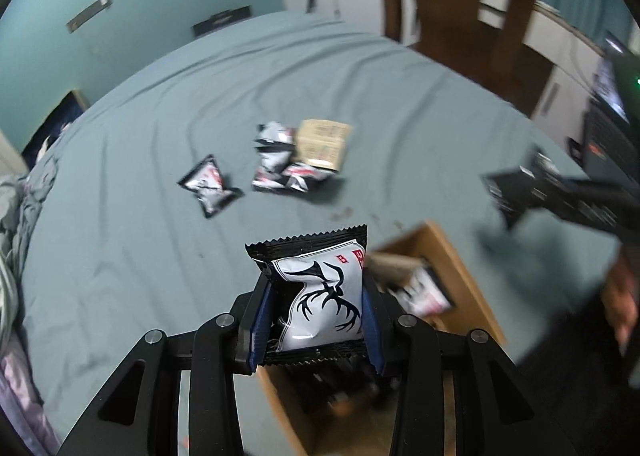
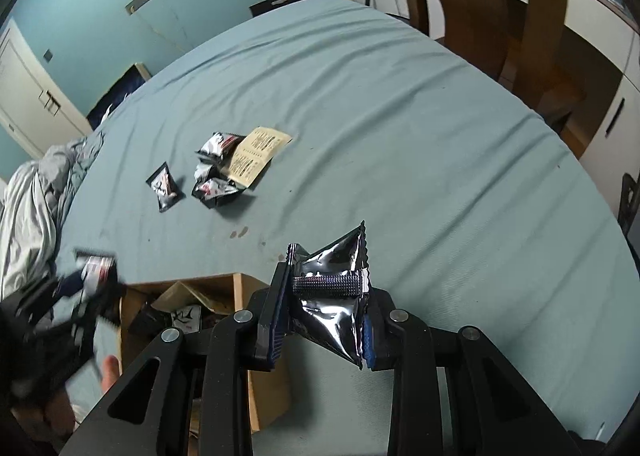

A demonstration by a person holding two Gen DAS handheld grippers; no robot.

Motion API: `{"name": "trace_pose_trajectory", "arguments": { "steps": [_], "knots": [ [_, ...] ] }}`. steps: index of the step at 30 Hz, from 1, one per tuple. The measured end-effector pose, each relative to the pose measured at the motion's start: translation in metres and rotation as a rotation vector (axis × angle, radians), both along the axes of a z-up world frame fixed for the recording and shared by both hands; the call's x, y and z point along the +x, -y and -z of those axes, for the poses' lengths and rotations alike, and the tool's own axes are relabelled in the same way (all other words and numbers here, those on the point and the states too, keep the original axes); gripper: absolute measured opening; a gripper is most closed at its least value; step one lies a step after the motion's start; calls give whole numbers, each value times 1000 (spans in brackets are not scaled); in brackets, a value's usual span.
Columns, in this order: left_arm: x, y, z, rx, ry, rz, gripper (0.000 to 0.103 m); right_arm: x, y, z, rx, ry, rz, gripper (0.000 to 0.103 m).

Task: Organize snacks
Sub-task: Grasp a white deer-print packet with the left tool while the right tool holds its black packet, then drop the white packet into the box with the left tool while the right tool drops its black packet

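Over the near edge of the bed, above the cardboard box [image 1: 460,268], both claws carried a snack packet each.

On the left, the left gripper [image 1: 316,316] was closed on the antler packet [image 1: 324,296]. The packet stood upright between the pads, held by its two sides approx. at mid-height, w/ the top seal sticking out past the fingertips. The box opening was directly under and a bit to the right of it. The risk, as I judged it: the bag was puffy and glossy, so it could squirt out of the pads, or if let go too early it could hit the box wall and fall on the sheet [image 1: 160,136] instead of inside.

On the right, the right gripper [image 2: 324,296] was closed on the silver packet [image 2: 332,296], which sat tilted and crumpled, pinched across its back seam. This one was beside the box [image 2: 240,296], not over it, so dropping it here would prob. miss. Also the two claws were near each other and could collide over the opening.

Further away, four or so loose packets [image 2: 212,172] and a tan sachet [image 2: 260,154] lay well apart from both claws.
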State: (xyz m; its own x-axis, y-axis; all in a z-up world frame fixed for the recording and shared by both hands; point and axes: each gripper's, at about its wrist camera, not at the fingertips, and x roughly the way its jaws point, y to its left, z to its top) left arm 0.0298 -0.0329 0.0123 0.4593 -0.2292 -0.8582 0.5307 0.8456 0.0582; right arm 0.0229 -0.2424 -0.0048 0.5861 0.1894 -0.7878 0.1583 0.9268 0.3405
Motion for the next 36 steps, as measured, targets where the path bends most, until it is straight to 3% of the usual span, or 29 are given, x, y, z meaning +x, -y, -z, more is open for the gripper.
{"name": "trace_pose_trajectory", "arguments": {
  "steps": [4, 5, 7, 8, 18, 26, 30, 36],
  "knots": [
    [-11, 7, 7, 18, -14, 49, 47, -1, -10, -2, 0, 15, -51, 28],
    [-11, 12, 10, 36, -15, 55, 52, -3, -10, -1, -1, 17, -56, 28],
    [-14, 16, 11, 53, -8, 59, 78, -3, -11, 0, -17, 20, -65, 28],
    [-13, 16, 10, 58, 9, 48, 79, -5, -11, -1, -18, 20, -65, 28],
    [10, -33, 1, 66, 92, -228, 82, -11, -10, -3, 23, 50, -92, 28],
    [22, -45, 6, 67, 103, -295, 82, -25, -29, -13, 113, 124, -301, 28],
    [22, -48, 6, 61, 96, -306, 82, -25, -33, -10, 139, 108, -352, 30],
    [22, -49, 5, 54, 88, -304, 82, -16, -16, -2, 148, 59, -293, 53]
  ]
}}
